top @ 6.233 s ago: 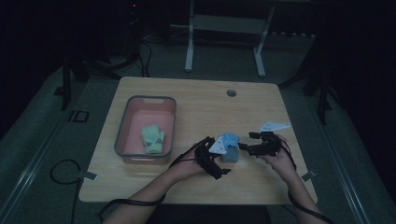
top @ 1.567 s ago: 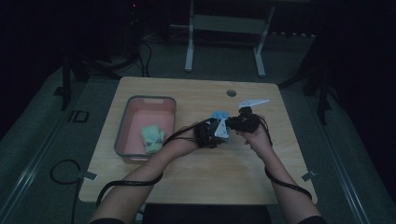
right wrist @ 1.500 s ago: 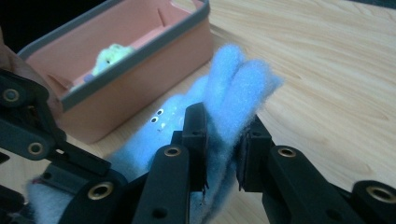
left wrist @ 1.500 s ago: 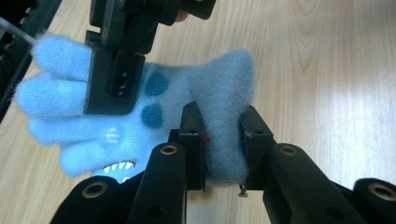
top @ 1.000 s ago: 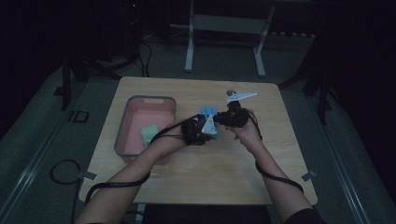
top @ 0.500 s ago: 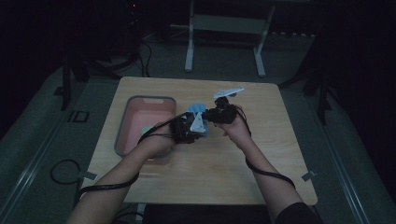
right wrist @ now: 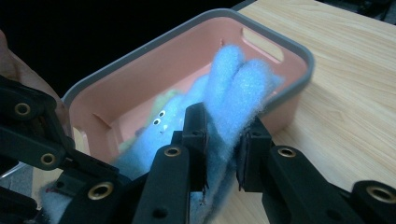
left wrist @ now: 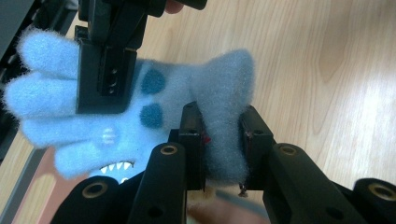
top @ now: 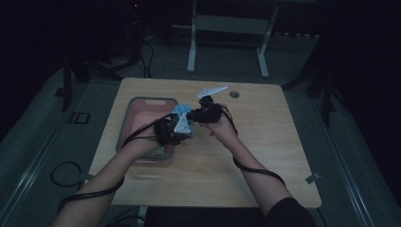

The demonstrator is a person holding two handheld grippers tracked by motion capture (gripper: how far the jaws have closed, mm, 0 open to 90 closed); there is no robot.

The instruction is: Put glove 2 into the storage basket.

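Now | 1 blue glove [left wrist: 140, 107] | 2 tongs clamping it | 1 pink bin [right wrist: 154, 65]

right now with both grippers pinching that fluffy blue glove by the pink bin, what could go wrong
1. Both the left gripper and the right gripper clamp the blue glove at once; pulling apart could stretch it or tug it free of one grip.
2. It hangs near the rim of the pink bin, so releasing early might drop it on the table.
3. A greenish item already lies inside and could get covered.
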